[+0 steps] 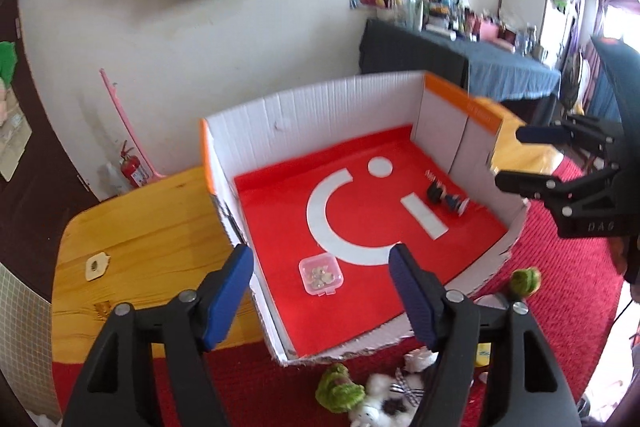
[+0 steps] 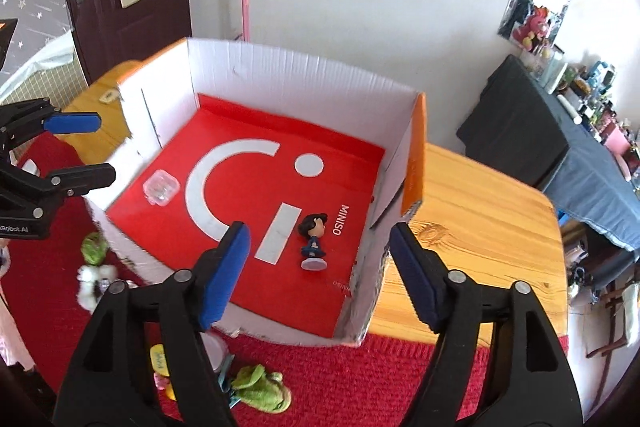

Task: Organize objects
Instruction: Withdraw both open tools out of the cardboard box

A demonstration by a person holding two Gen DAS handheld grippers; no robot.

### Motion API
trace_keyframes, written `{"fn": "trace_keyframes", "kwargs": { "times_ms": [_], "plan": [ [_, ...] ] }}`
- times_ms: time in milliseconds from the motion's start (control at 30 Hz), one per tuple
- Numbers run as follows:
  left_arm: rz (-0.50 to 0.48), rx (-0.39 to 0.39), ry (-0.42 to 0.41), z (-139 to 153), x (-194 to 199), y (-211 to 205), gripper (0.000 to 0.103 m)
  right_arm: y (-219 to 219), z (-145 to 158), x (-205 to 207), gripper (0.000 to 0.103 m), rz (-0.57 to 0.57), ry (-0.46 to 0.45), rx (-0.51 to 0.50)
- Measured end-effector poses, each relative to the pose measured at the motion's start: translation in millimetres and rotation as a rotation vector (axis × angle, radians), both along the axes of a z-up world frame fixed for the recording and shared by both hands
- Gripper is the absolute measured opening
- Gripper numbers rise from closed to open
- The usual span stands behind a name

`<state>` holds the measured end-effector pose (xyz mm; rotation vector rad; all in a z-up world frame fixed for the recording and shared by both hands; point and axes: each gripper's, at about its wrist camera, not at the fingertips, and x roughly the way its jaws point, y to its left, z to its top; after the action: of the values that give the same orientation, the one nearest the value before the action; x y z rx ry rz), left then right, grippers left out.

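A white cardboard box with a red liner stands on a wooden table; it also shows in the right wrist view. Inside lie a small clear plastic case and a dark-haired figurine on its side. My left gripper is open and empty above the box's near edge. My right gripper is open and empty above the box's near right corner. Each gripper shows in the other's view: the right one, the left one.
Green plush toys and a white plush lie on the red cloth in front of the box. The wooden table extends on both sides. A cluttered dark table stands behind.
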<state>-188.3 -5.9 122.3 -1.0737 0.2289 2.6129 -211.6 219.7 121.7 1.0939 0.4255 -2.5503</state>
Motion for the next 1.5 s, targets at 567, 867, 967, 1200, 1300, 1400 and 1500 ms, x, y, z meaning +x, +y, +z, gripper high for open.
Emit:
{"fn": "trace_keyframes", "kwargs": {
  "times_ms": [567,867,967,1200,1300,1400,1500],
  "plan": [
    [0.121,0.151,0.304,57.6,116.4,-19.6,0.095,5.4,60.0,115.9,0.096,-0.034,0.298,-0.101],
    [0.222,0.252,0.329,43.3,156.0,-37.5,0.1,10.3,44.5,173.7,0.103,-0.096,0.436,-0.14],
    [0.246,0.277,0.304,30.4,160.7,-39.2,0.1,12.3,31.8,182.1,0.103,-0.122,0.436,-0.157],
    [0.257,0.236,0.292,-4.5,176.4,-22.5,0.1,16.7,-4.0,189.8,0.103,-0.164,0.384,-0.215],
    [0.268,0.221,0.251,-22.3,177.4,-17.4,0.1,16.6,-20.1,187.6,0.103,-0.173,0.342,-0.227],
    [0.304,0.193,0.212,-42.7,176.4,-12.4,0.1,15.6,-36.9,184.7,0.103,-0.193,0.303,-0.217],
    [0.312,0.185,0.154,-61.0,173.3,-10.0,0.1,15.7,-52.1,182.4,0.103,-0.208,0.268,-0.21]
  ]
}}
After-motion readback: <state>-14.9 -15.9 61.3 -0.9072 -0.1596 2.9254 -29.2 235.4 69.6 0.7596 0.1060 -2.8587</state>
